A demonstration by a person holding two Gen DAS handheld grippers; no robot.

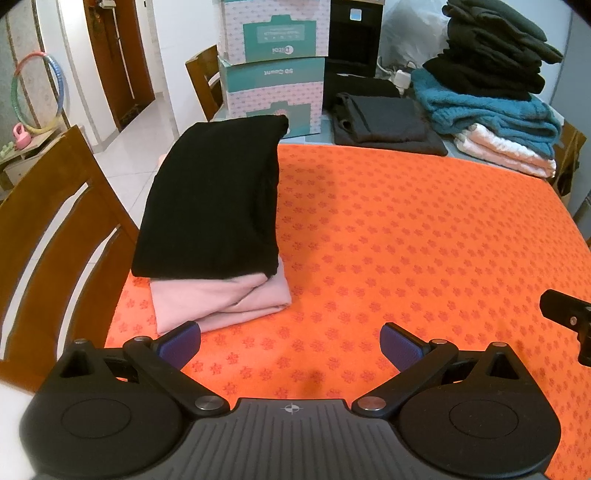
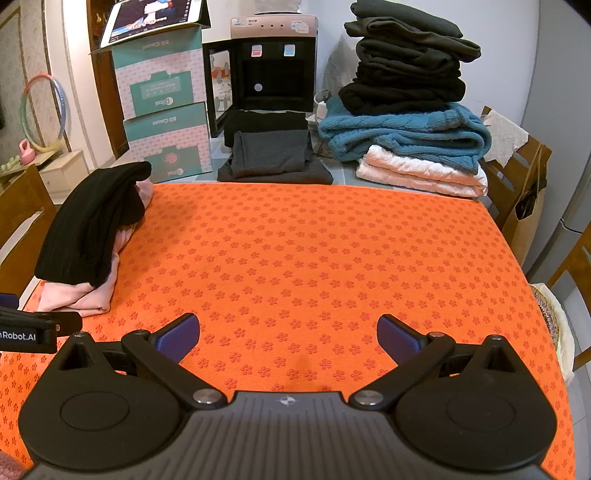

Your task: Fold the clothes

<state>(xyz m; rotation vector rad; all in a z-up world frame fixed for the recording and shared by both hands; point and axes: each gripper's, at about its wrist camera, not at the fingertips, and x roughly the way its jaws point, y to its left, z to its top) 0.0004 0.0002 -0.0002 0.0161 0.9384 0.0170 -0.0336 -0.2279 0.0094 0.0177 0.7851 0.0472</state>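
Hovering over the orange cloth [image 1: 406, 229], each claw [image 1: 290, 345] [image 2: 288, 336] gapes wide, gripping nothing.

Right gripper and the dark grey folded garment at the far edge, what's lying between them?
Nothing: the right wrist view shows only bare orange mat between the open right gripper and the grey garment.

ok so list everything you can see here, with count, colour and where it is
mat: 1, orange with flower print, covers the table
folded clothes: 2, black on pink, mat's left edge
grey clothes: 1 small pile, behind the mat, centre
clothes stack: 1, black over teal over white, back right
boxes: 2, teal and pink, stacked back left
water dispenser: 1, black, at the back
tablet: 1, on the boxes
chair: 1, brown wood, left of the table
hoop: 1, multicoloured, far left
left gripper: open, over the mat
right gripper: open, over the mat
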